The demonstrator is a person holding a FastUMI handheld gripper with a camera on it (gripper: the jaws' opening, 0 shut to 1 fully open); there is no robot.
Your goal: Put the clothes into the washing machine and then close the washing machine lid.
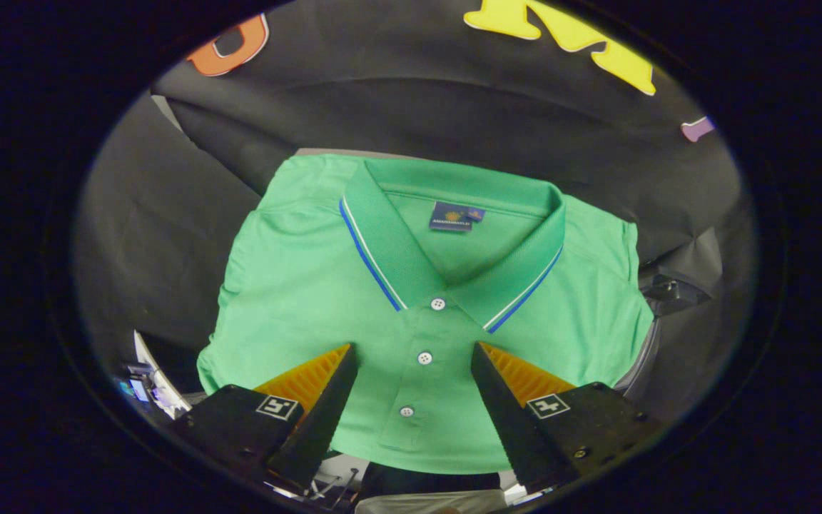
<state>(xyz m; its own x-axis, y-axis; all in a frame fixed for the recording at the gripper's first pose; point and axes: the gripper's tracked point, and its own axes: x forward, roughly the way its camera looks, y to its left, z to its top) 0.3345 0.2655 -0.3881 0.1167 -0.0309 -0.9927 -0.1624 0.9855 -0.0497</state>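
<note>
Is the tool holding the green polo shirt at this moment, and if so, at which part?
Nothing is held. The tool is open above the green polo shirt, with its fingers spread to either side of the button placket.

Wide-apart claw (414,353) above folded green polo shirt (425,285), button placket between fingers (325,400).

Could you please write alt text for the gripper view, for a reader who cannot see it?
A folded green polo shirt lies flat with its collar away from the camera, and the gripper hangs above it, jaws open to either side of the button placket. Black cloth surrounds the shirt.
</note>
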